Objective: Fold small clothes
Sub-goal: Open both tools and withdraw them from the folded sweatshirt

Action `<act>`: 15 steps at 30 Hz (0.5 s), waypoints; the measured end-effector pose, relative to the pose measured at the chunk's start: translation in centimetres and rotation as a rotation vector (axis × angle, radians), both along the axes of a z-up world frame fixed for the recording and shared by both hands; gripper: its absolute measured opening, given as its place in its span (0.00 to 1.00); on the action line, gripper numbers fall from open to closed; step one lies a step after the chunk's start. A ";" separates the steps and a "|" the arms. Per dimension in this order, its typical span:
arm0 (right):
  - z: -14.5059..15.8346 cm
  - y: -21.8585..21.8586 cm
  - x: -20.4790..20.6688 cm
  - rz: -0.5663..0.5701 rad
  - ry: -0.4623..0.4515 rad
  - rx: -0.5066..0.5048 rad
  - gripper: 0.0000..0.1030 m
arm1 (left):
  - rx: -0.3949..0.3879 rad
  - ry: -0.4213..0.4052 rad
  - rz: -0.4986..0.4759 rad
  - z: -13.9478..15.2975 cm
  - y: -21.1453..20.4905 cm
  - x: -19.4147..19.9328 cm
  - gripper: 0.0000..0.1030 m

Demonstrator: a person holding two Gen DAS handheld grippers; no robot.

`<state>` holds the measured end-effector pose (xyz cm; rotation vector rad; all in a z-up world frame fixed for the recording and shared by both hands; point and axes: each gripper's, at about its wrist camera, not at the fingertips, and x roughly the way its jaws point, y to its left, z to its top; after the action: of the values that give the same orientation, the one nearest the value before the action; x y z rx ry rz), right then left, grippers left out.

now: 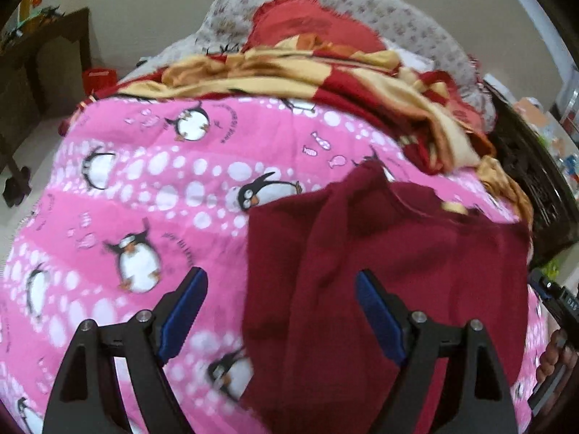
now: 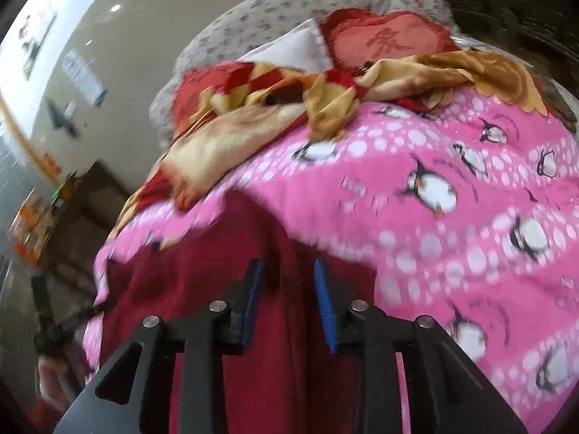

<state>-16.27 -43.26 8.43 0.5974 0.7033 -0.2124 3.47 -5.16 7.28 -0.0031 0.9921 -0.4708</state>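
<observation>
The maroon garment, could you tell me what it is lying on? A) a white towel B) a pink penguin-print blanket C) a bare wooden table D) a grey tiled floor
B: the maroon garment lies on the pink penguin-print blanket, whose pink cloth shows around it in both wrist views.

We see bare pink penguin sheet (image 1: 152,181) left of the maroon garment (image 1: 380,271), so passage there is free. Toward the bed's far edge, the heaped red-and-gold blanket (image 1: 289,79) and floral pillows (image 1: 416,25) block the way.
</observation>
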 end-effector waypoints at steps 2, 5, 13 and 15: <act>0.1 1.5 -1.6 0.037 0.017 -0.030 0.44 | -0.007 -0.008 -0.024 0.4 1.3 -1.6 0.84; -0.7 3.6 -4.2 0.082 0.043 -0.051 0.53 | -0.031 0.016 -0.050 0.4 2.8 -4.0 0.85; -4.0 6.0 -6.6 0.106 0.080 0.013 0.21 | 0.019 0.080 -0.217 -2.4 2.2 -10.1 0.78; -3.6 5.7 -6.9 0.099 0.059 0.028 0.17 | 0.023 0.094 -0.248 -2.9 2.2 -10.7 0.60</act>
<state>-23.17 -37.59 4.83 0.5835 0.7917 -0.1288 -7.19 -2.98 4.34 0.1205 1.0962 -0.6915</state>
